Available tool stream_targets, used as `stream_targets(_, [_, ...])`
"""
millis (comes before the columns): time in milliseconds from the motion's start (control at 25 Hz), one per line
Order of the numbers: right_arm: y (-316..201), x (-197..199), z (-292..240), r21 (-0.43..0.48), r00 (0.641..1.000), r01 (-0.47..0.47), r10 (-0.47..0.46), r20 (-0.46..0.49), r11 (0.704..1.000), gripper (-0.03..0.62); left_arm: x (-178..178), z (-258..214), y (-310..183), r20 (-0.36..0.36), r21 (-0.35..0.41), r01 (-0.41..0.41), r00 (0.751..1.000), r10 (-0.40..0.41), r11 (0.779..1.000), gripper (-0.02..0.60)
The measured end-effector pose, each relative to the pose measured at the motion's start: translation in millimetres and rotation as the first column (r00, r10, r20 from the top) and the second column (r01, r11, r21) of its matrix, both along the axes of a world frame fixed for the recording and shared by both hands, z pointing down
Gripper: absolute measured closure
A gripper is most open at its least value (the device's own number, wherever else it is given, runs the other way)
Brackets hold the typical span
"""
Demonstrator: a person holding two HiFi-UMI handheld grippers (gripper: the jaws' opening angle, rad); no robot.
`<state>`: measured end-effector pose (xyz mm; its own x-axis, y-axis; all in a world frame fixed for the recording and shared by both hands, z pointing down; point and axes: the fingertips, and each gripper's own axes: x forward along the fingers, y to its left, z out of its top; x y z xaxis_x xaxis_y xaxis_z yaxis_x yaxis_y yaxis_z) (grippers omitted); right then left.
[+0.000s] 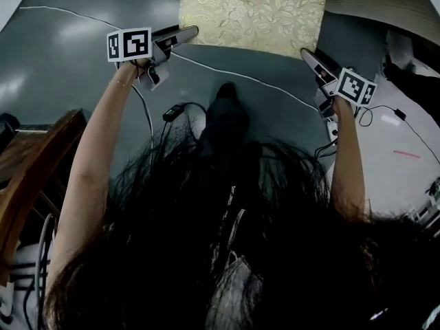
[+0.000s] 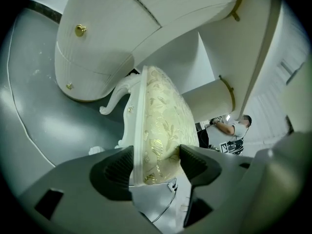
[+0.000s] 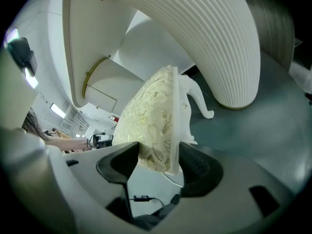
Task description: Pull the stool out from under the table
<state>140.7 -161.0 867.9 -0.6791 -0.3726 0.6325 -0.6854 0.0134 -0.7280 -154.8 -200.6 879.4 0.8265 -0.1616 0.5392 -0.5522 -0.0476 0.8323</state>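
The grey floor (image 1: pixel 62 60) takes up most of the room in front of me. Over it stands the white table (image 2: pixel 97 52), a ribbed, rounded piece with a fat pedestal at each side and its top arching overhead. The stool (image 1: pixel 251 12) stands on the floor right in front of the person, its near edge out toward them and its far end pointing into the gap between the pedestals. It has a pale gold cushion with a leaf pattern set in a white frame, and a curled white leg (image 2: pixel 113 101) shows beneath it. The person leans over it with long dark hair (image 1: pixel 227 239) hanging down and both bare arms stretched forward. At their left is a brown wooden piece of furniture (image 1: pixel 34 163). The left gripper (image 1: pixel 189 32) has hold of the stool's near left corner, one pad against the white frame and the other pressed into the cushion. The right gripper (image 1: pixel 307 55) clamps the near right corner the same way, with the seat's edge pinched between its jaws. A thin white cable (image 1: pixel 227 71) trails across the floor just short of the stool. Small gold knobs (image 2: pixel 80 30) dot the left pedestal.
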Motion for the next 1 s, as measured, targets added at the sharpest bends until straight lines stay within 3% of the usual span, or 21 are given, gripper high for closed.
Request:
stream_targets(120, [2.4, -2.3, -0.3, -0.021, 1.0, -0.008, 0.008, -0.012, 1.0, 0.322, -2.6, 3.4, 0.4, -0.004, -0.009, 0.0, 1.0, 0.0, 1.0, 0.276])
stream_targets(320, [5.5, -0.5, -3.9, 0.028, 0.998, -0.055, 0.056, -0.04, 0.998, 0.322, 0.8, 3.3, -6.6, -0.013, 0.018, -0.051, 0.999, 0.051, 0.999, 0.276])
stream_targets(600, [5.1, 3.3, 9.0, 0.014, 0.998, -0.056, 0.056, -0.019, 0.998, 0.322, -5.8, -2.5, -7.2, 0.081, 0.017, -0.007, 0.997, 0.006, 1.0, 0.276])
stream_targets(800, [10.0, -0.4, 8.7, -0.049, 0.999, -0.051, 0.052, 0.002, 0.997, 0.322, -4.0, -2.8, -6.7, 0.105, -0.039, -0.025, 0.994, 0.029, 0.999, 0.276])
stream_targets(1000, [6.3, 5.4, 7.7, -0.107, 0.999, -0.028, 0.024, -0.042, 0.994, 0.322, -3.5, -2.7, -2.3, 0.11, -0.126, -0.047, 0.992, 0.061, 0.991, 0.276])
